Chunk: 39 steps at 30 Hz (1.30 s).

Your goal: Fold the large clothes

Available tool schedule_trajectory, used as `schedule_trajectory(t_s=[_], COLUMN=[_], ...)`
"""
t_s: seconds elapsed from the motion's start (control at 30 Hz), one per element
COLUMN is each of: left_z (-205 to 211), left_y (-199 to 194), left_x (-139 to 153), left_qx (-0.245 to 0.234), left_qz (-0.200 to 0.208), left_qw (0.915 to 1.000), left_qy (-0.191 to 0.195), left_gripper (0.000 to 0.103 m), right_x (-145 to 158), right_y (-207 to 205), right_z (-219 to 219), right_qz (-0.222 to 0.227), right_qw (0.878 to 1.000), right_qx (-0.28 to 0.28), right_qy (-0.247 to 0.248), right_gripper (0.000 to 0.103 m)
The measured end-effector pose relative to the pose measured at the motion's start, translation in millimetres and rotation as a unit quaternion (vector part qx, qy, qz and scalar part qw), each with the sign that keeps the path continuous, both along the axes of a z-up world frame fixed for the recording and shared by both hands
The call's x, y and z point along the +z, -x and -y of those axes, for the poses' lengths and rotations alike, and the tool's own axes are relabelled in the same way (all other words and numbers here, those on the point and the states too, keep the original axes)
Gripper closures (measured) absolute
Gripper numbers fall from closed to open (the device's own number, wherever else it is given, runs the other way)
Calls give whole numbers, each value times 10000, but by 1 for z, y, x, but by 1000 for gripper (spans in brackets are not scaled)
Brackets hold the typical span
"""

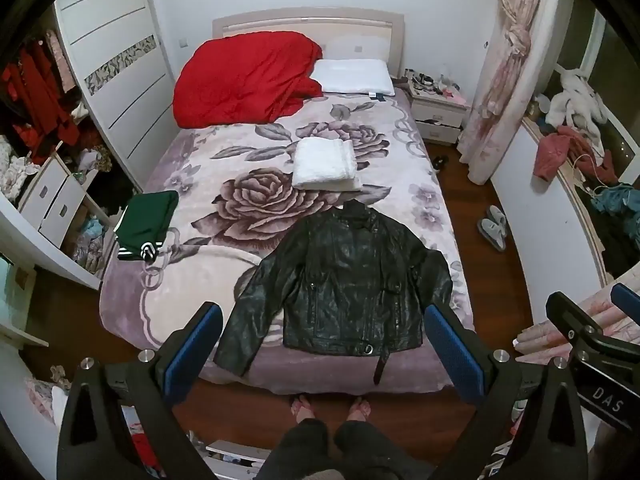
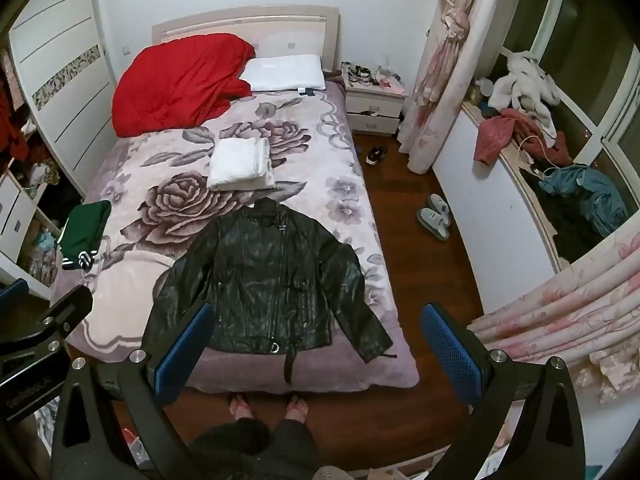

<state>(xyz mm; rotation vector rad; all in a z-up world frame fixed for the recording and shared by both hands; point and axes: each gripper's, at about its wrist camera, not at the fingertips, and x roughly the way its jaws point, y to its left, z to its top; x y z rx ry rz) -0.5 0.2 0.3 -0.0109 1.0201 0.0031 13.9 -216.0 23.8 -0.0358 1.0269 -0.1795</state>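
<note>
A black leather jacket [image 1: 344, 280] lies flat, front up, sleeves spread, at the near end of the bed [image 1: 192, 312]; it also shows in the right wrist view [image 2: 268, 280]. My left gripper [image 1: 324, 344] is open and empty, held high above the foot of the bed. My right gripper [image 2: 316, 344] is open and empty too, beside the left one; it shows at the right edge of the left wrist view [image 1: 592, 328]. A folded white garment [image 1: 324, 164] lies mid-bed, and a folded green one [image 1: 146, 224] lies at the left edge.
A red quilt [image 1: 244, 80] and a white pillow [image 1: 352, 76] lie at the headboard. A wardrobe [image 1: 116, 60] stands on the left, a nightstand [image 1: 438, 112] and curtain [image 1: 504, 68] on the right. Slippers [image 1: 494, 226] lie on the wood floor. The person's feet [image 1: 332, 406] stand at the bed's foot.
</note>
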Motion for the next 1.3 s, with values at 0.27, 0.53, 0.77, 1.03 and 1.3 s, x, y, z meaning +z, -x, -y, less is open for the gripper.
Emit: schedule_trajectory(t_s=[0.27,0.53,0.77,1.03,1.3], left_z=[-3,-5,-6,-8,-9], left_y=[-5,-4,-3,-2,-1], left_x=[12,12,16,28,32], left_qx=[38,38,44,64,64], left_qz=[31,64,85,130,161], left_qw=[10000,10000,10000,9999,9999], left_qy=[-23,-5,-15,-23,-7], left_gripper=[0,0,0,0,0], right_x=[5,7,7,12,14], right_y=[1,3,6,2,3], right_z=[-1,-2,-2,-2,-3], right_qz=[16,33,46,53,92], right_qw=[10000,10000,10000,9999,9999], right_qx=[-4,-7,9,16,16], right_qy=[-49,-61,-60,-96,-108], right_gripper=[0,0,0,0,0])
